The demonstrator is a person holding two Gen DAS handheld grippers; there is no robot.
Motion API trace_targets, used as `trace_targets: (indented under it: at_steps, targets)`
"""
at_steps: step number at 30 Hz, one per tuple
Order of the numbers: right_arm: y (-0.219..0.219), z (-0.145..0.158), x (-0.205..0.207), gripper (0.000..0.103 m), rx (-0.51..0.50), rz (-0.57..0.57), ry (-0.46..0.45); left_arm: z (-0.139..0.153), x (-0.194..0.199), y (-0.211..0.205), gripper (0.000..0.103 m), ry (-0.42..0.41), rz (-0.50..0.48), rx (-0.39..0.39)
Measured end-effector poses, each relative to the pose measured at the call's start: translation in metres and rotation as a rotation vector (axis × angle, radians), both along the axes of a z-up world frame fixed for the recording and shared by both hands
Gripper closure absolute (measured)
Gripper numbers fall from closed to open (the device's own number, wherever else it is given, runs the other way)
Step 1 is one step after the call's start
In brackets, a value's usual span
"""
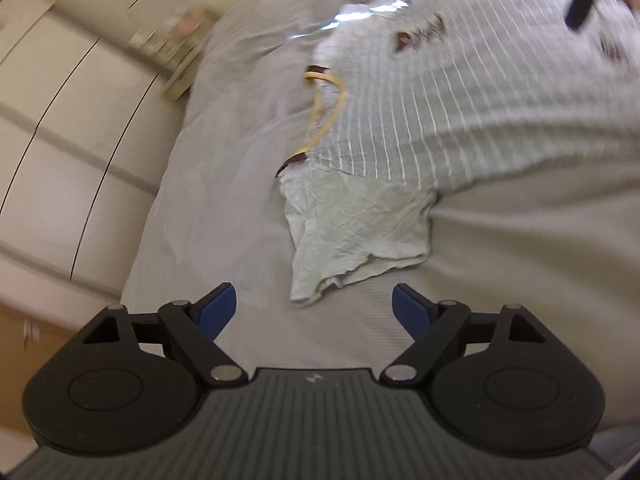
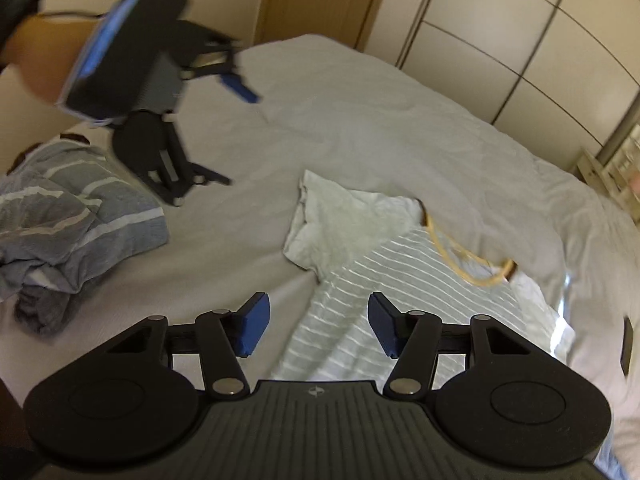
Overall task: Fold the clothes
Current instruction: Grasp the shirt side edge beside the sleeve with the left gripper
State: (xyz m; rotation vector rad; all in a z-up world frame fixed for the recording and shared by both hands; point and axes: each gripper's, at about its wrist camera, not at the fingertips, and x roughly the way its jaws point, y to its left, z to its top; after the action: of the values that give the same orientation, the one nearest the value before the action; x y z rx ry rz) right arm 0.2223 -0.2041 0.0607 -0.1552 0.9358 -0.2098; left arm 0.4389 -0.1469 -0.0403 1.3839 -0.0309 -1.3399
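Note:
A grey T-shirt with thin white stripes [image 1: 440,112] lies spread on the bed, with a yellow-trimmed collar [image 1: 326,112] and a pale crumpled sleeve [image 1: 356,224]. My left gripper [image 1: 314,310] hovers open just short of that sleeve's hem, holding nothing. In the right wrist view the same shirt [image 2: 360,280] runs between the blue pads of my right gripper [image 2: 319,324], which is open above it. My left gripper [image 2: 242,140] shows there too, open in the air over the bed, held by a hand [image 2: 32,60].
A rumpled pile of grey striped clothes [image 2: 72,208] sits on the bed's left side. The grey bedsheet [image 2: 360,128] is wrinkled. Cream wardrobe doors [image 2: 520,40] stand beyond the bed, with a wooden door [image 2: 320,0] behind. A shelf [image 2: 612,168] stands at the far right.

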Motion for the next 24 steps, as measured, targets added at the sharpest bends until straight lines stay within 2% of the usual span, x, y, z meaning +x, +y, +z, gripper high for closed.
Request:
trace_targets:
  at_steps: [3, 5, 6, 8, 11, 19, 21, 23, 24]
  targets:
    - [0.001, -0.018, 0.032, 0.052, 0.008, -0.025, 0.028, -0.033, 0.031, -0.021, 0.031, -0.063, -0.083, 0.035]
    - [-0.002, -0.031, 0.052, 0.052, 0.028, -0.06, 0.031, -0.057, 0.047, -0.03, 0.044, -0.117, -0.15, 0.063]
    - [-0.003, -0.039, 0.063, 0.052, 0.03, -0.069, 0.036, -0.067, 0.054, -0.034, 0.044, -0.129, -0.178, 0.076]
    - [-0.005, -0.055, 0.079, 0.06, 0.03, -0.072, 0.048, -0.086, 0.065, -0.044, 0.044, -0.149, -0.229, 0.095]
    - [-0.01, -0.081, 0.105, 0.062, 0.03, -0.076, 0.068, -0.108, 0.077, -0.057, 0.044, -0.179, -0.288, 0.106]
    - [-0.027, -0.134, 0.146, 0.062, 0.036, -0.076, 0.095, -0.141, 0.088, -0.075, 0.046, -0.265, -0.449, 0.114]
    - [-0.028, -0.143, 0.153, 0.062, 0.029, -0.076, 0.1, -0.146, 0.09, -0.077, 0.052, -0.301, -0.488, 0.103]
    - [-0.028, -0.152, 0.16, 0.061, 0.023, -0.075, 0.105, -0.148, 0.092, -0.082, 0.069, -0.32, -0.498, 0.098]
    - [-0.028, -0.157, 0.164, 0.061, 0.02, -0.075, 0.108, -0.147, 0.094, -0.084, 0.073, -0.312, -0.492, 0.097]
